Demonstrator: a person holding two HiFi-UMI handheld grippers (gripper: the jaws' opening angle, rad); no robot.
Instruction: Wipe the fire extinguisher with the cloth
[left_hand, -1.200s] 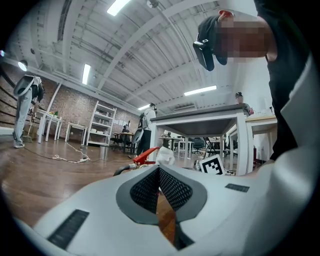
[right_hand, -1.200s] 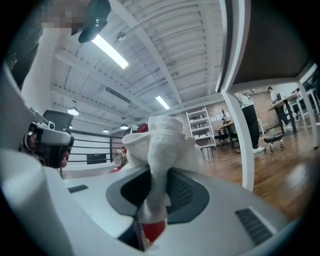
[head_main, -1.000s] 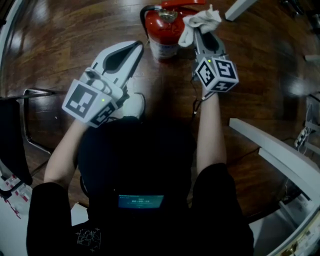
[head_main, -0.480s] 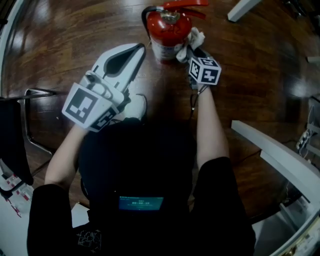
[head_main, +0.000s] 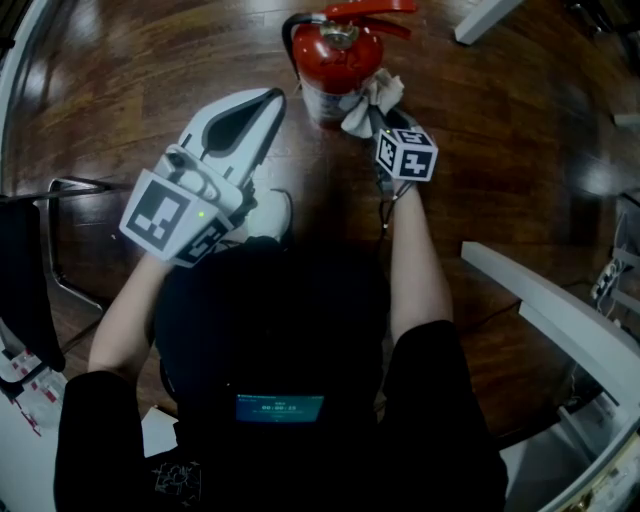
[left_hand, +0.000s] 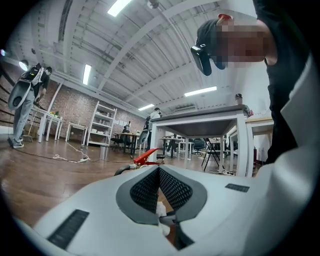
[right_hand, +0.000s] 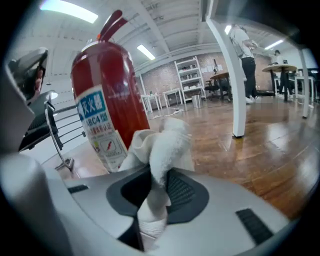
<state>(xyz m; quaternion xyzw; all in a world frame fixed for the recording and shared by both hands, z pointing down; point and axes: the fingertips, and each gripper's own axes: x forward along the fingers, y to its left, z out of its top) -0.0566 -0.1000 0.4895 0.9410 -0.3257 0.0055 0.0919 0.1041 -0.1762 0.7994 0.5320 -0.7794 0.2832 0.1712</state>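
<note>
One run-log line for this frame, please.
phase: wiping | right gripper: shut on cloth, cloth beside fire extinguisher | left gripper: shut, empty, off to the side

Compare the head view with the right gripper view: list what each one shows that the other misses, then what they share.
Head view only: the square-marker cube, the person's right forearm and a white shoe on the floor.

Right gripper view only: the right gripper with its jaws shut on the cloth's lower end, plus distant shelves and a standing person.

Both: the red fire extinguisher, the white cloth at its side, and the wooden floor.
</note>
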